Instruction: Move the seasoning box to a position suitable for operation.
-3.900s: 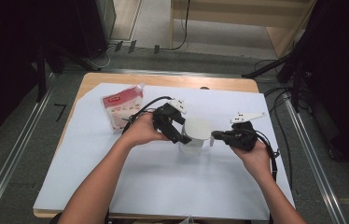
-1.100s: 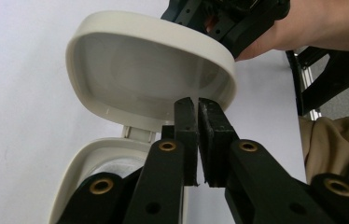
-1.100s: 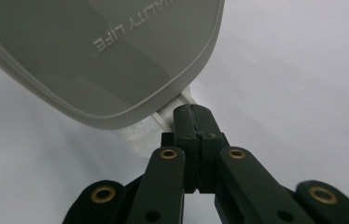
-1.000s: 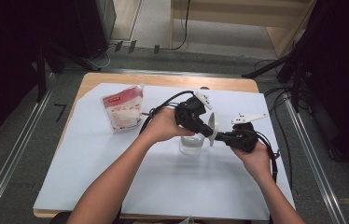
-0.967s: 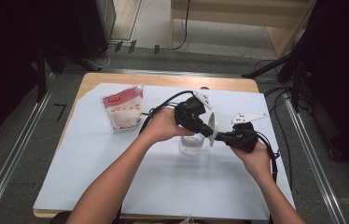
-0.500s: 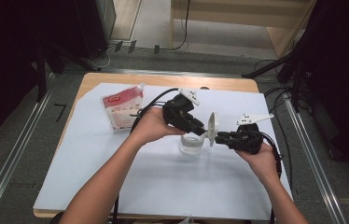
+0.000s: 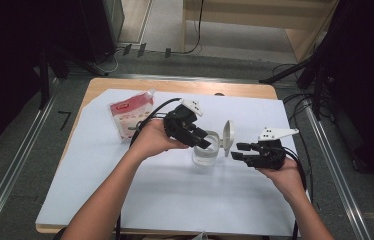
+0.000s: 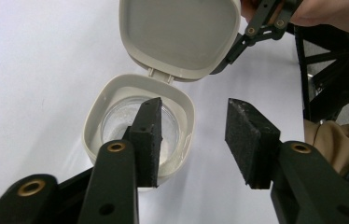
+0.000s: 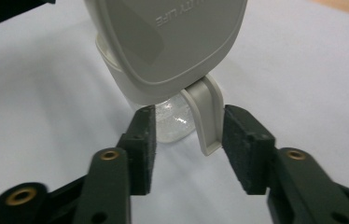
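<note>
A small clear container (image 7: 204, 154) with a white rim stands on the white board, its hinged lid (image 7: 228, 136) swung up and open. My left gripper (image 7: 203, 142) hovers just over the container's mouth (image 8: 182, 116), jaws apart with nothing between them; they have just been opening. The lid (image 8: 179, 32) stands behind the rim. My right gripper (image 7: 238, 151) is level, to the right of the lid. The lid's (image 9: 172, 42) hanging latch tab (image 9: 207, 116) sits between the right gripper's (image 9: 186, 149) jaws, which have just been opening and do not clamp it.
A red and white pouch (image 7: 127, 117) lies at the board's back left. The white board (image 7: 175, 200) rests on a wooden table (image 7: 245, 89) with metal rails on both sides. Both forearms come in from the near edge.
The left gripper has drifted left, from beside the lid to over the container mouth. Both pairs of jaws have spread apart, and the right gripper has let go of the lid's tab.
</note>
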The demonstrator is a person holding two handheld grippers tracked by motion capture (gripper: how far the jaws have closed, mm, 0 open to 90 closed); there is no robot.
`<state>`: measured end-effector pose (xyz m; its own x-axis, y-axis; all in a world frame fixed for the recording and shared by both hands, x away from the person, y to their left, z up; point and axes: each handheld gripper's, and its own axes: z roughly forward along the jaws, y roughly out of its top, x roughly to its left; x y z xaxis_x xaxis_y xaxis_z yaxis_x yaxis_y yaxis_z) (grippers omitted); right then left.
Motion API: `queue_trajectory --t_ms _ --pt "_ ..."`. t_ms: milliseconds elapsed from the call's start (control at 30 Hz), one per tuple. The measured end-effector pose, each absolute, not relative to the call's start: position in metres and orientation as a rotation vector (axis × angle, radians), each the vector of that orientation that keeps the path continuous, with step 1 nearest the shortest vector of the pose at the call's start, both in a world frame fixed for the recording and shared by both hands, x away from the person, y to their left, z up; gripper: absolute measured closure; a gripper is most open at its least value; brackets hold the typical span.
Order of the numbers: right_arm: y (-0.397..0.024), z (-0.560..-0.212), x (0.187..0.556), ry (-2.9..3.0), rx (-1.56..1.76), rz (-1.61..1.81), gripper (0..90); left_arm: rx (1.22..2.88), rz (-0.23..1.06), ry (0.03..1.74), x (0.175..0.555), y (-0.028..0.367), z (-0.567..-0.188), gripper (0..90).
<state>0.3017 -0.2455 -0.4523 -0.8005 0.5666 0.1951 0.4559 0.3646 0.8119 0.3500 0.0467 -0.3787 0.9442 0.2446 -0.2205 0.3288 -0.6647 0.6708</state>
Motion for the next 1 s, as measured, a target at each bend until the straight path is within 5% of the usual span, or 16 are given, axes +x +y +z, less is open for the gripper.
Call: queue_trajectory --t_ms 133,333,500,533,633,1000 --pt "-0.246 -0.451 0.298 2.519 0.918 1.41 54.9 2.337 -0.152 0.439 0.347 0.054 -0.383 50.9" --pt "-0.243 -0.448 0.294 2.53 1.003 1.384 36.9 2.332 -0.154 0.441 0.341 0.069 -0.389 50.7" --pt "-0.24 -0.448 0.289 2.533 1.044 1.384 35.7 2.32 -0.15 0.443 0.338 0.081 -0.391 50.5" --pt "-0.239 -0.448 0.29 2.531 1.038 1.394 25.3 2.308 -0.145 0.455 0.337 0.086 -0.392 50.5" --pt "-0.24 -0.449 0.289 2.529 1.061 1.394 20.6 2.312 -0.133 0.467 0.337 0.092 -0.392 49.1" --pt "-0.243 -0.449 0.286 2.496 1.06 1.387 31.3 2.289 -0.092 0.5 0.331 0.122 -0.394 44.2"
